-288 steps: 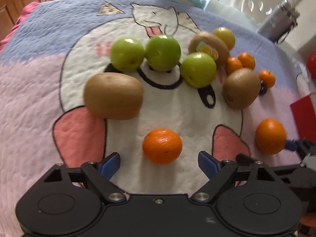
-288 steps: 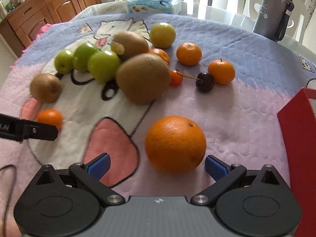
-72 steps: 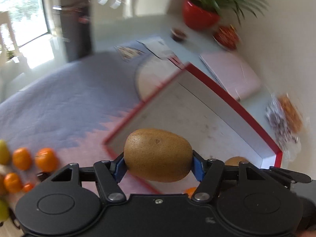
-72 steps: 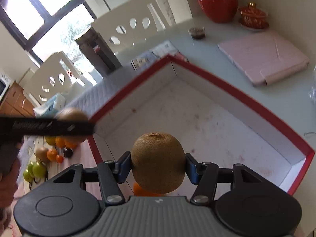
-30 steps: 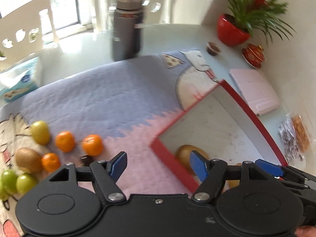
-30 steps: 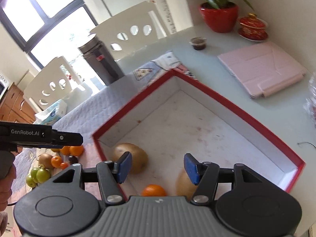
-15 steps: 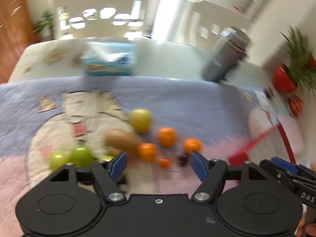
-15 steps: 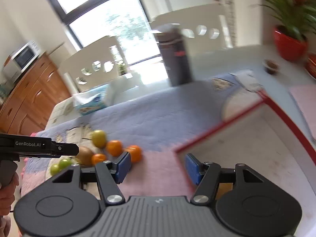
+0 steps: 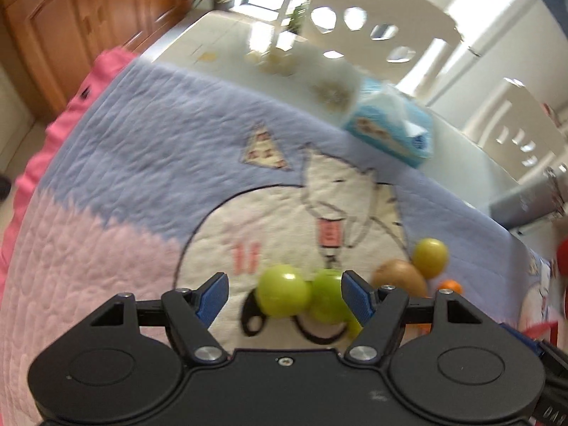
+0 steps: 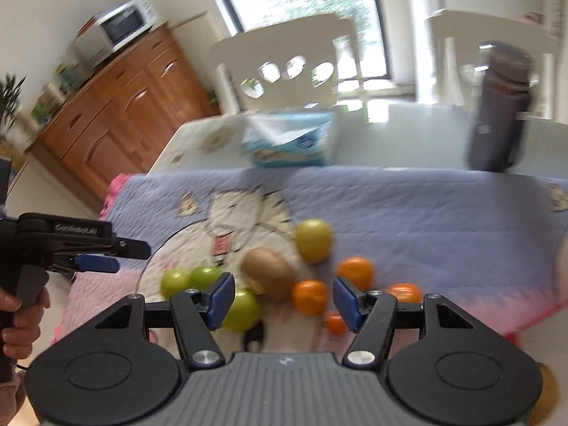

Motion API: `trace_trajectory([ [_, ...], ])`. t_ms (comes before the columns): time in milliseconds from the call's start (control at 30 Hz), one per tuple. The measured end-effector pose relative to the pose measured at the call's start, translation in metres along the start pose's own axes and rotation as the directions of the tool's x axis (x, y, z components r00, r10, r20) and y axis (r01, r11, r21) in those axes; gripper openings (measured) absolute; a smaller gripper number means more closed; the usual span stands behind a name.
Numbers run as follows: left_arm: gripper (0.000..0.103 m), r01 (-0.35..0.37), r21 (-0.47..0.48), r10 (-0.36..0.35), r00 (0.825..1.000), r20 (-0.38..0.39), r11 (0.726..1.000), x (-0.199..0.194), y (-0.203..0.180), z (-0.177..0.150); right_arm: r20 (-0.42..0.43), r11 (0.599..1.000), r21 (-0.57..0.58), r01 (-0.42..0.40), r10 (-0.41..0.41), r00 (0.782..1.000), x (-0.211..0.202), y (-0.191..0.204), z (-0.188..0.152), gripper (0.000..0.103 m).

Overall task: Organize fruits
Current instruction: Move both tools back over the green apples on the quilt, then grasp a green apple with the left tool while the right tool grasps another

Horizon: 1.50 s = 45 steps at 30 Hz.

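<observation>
- A bright dining room is seen in motion blur through the right wrist camera: a large window (image 10: 301, 10) lights the far wall, and a wooden sideboard (image 10: 117, 113) along the left carries a white microwave (image 10: 117, 28).
- Two white chairs with cut-out backs (image 10: 284, 67) are drawn up at the far edge of a pale tabletop (image 10: 408, 135).
- Most of the tabletop is covered by a quilted blanket (image 10: 408, 213) in lilac and pink, printed with a cartoon cat (image 9: 330, 206).
- A dark grey flask (image 10: 500, 106) stands upright on the bare tabletop beyond the blanket, and a blue tissue box (image 10: 291, 142) sits near it to the left.
- The left gripper (image 9: 285, 296) is held above the blanket with jaws parted and nothing between its pads; two green apples (image 9: 305, 296), touching each other, are framed beyond them.
- The right gripper (image 10: 284, 301) is likewise spread and empty, and is seen above the fruit cluster.
- The loose fruit is gathered on the cat print: a kiwi (image 10: 269, 277) beside a yellow-green apple (image 10: 314, 239), with a third green apple (image 10: 243, 310) just below.
- Small tangerines (image 10: 310, 296) are scattered just right of the kiwi, the smallest (image 10: 335, 323) nearest the camera.
- A hand (image 10: 17, 319) is seen at the left edge, gripping the left gripper's handle.
</observation>
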<state>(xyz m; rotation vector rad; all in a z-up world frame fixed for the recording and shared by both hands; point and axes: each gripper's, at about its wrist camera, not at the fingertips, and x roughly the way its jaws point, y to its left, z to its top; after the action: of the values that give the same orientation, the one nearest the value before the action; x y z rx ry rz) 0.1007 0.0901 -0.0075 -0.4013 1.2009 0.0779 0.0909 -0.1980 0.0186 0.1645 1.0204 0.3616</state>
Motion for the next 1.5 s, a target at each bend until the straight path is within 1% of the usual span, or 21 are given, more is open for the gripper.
trace_trajectory([
  [133,0.083,0.006,-0.094,-0.01,0.999,-0.04,0.996,0.021,0.025,0.001,-0.068,0.999,-0.016,-0.042,0.041,0.997,0.031,0.019,-0.007,0.063],
  [300,0.083,0.04,-0.14,-0.05,0.996,-0.071,0.989,0.041,0.031,0.004,-0.158,0.998,-0.026,-0.054,0.049,0.986,0.07,0.033,-0.017,0.063],
  [433,0.075,0.073,-0.15,-0.087,0.992,-0.088,0.986,0.054,0.027,0.005,-0.197,0.998,-0.028,-0.053,0.047,0.979,0.089,0.036,-0.021,0.064],
  [533,0.067,0.083,-0.154,-0.101,0.988,-0.115,0.985,0.063,0.026,0.006,-0.197,0.999,-0.024,-0.031,0.026,0.98,0.095,0.033,-0.019,0.066],
  [633,0.067,0.092,-0.161,-0.116,0.983,-0.142,0.983,0.072,0.024,0.003,-0.206,1.0,-0.001,-0.031,0.03,0.978,0.1,0.027,-0.017,0.064],
  [733,0.066,0.079,-0.157,-0.102,0.984,-0.144,0.984,0.078,0.023,0.001,-0.213,1.0,0.013,-0.025,0.027,0.977,0.106,0.023,-0.019,0.063],
  [800,0.066,0.082,-0.157,-0.104,0.984,-0.142,0.984,0.079,0.025,0.001,-0.215,0.999,0.019,-0.029,0.033,0.976,0.11,0.021,-0.021,0.06],
  [833,0.063,0.086,-0.156,-0.109,0.984,-0.14,0.984,0.079,0.026,0.001,-0.207,0.999,0.023,-0.033,0.037,0.978,0.111,0.02,-0.021,0.059],
  [867,0.057,0.094,-0.159,-0.116,0.984,-0.133,0.983,0.078,0.027,0.001,-0.199,0.999,0.027,-0.039,0.043,0.979,0.112,0.02,-0.022,0.056],
  [900,0.055,0.108,-0.162,-0.128,0.985,-0.119,0.981,0.077,0.027,0.0,-0.186,0.998,0.03,-0.046,0.051,0.981,0.112,0.02,-0.023,0.054],
  [1067,0.055,0.092,-0.151,-0.106,0.991,-0.085,0.984,0.071,0.023,-0.007,-0.168,0.999,-0.013,-0.042,0.039,0.985,0.108,0.026,-0.025,0.054],
  [1367,0.055,0.073,-0.148,-0.081,0.995,-0.05,0.986,0.054,0.029,-0.016,-0.159,0.996,0.06,-0.065,0.074,0.985,0.088,0.019,-0.04,0.054],
  [1500,0.055,0.082,-0.148,-0.088,0.996,-0.03,0.986,0.044,0.033,-0.023,-0.158,0.994,0.093,-0.063,0.077,0.984,0.079,0.014,-0.051,0.054],
])
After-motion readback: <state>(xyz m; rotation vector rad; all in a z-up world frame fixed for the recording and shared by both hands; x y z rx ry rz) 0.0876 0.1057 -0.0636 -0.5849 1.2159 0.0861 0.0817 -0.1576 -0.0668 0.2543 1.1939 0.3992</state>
